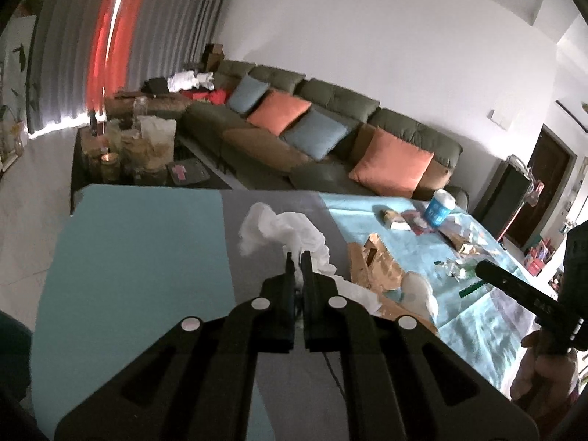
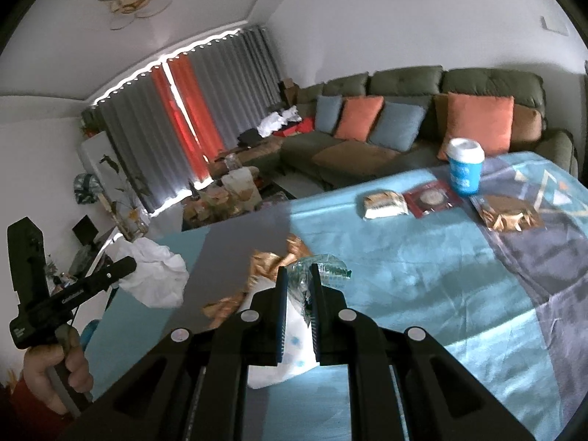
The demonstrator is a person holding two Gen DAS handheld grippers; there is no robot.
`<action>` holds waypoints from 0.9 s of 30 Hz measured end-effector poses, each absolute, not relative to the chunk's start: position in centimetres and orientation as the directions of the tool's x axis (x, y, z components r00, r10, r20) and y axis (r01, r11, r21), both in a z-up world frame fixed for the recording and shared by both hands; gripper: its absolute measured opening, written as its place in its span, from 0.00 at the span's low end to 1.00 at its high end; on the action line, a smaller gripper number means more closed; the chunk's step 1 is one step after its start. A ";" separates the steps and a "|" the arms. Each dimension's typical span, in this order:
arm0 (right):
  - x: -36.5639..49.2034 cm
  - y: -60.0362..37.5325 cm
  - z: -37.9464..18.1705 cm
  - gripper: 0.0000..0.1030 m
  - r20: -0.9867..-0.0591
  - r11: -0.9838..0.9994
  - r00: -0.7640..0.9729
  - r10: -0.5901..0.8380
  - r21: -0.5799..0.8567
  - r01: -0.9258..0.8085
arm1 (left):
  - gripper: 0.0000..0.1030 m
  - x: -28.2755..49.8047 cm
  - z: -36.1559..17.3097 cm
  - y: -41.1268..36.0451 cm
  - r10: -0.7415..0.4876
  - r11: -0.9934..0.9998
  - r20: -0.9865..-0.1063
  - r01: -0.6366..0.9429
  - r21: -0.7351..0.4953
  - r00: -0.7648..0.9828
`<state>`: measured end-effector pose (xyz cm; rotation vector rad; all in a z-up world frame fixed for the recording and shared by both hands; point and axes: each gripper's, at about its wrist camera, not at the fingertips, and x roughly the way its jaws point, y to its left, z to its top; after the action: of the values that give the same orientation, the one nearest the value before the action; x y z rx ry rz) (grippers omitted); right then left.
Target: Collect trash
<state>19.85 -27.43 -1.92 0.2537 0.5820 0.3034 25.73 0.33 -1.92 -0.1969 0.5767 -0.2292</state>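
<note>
So far each hand has one piece: the left gripper [image 1: 297,257] fingers pinch the white tissue [image 1: 279,231], the right gripper [image 2: 298,275] fingers clamp a clear wrapper [image 2: 323,266]. Far right on the worktop [image 2: 422,275], blue cup [image 2: 465,165], snack packets [image 2: 384,204] and foil [image 2: 509,217] remain.

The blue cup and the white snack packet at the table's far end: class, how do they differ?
The blue cup stands upright; the white snack packet lies flat. The cup is round, blue-walled and white-lidded; the packet is a flat pillow shape, mostly white with brown print. The cup is taller. Both rest untouched on the tablecloth.
</note>
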 end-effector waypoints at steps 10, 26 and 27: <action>17.7 -22.9 0.5 0.09 -0.446 0.893 0.777 0.444 0.295 -0.341 | 0.03 19.0 0.8 3.6 -0.186 0.974 -0.458 0.104 -0.199 0.869; 15.0 -11.1 2.9 0.09 -0.419 0.762 0.646 0.638 0.228 -0.606 | 0.03 8.9 3.5 10.0 0.018 0.989 -0.373 -0.071 -0.128 0.928; 14.8 -9.9 3.0 0.09 -0.421 0.749 0.633 0.650 0.218 -0.625 | 0.03 8.4 3.7 10.4 0.030 0.989 -0.368 -0.082 -0.125 0.929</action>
<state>14.84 -9.94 2.97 0.0533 0.5021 0.7297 8.44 10.39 3.65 -0.1395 0.3743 0.0577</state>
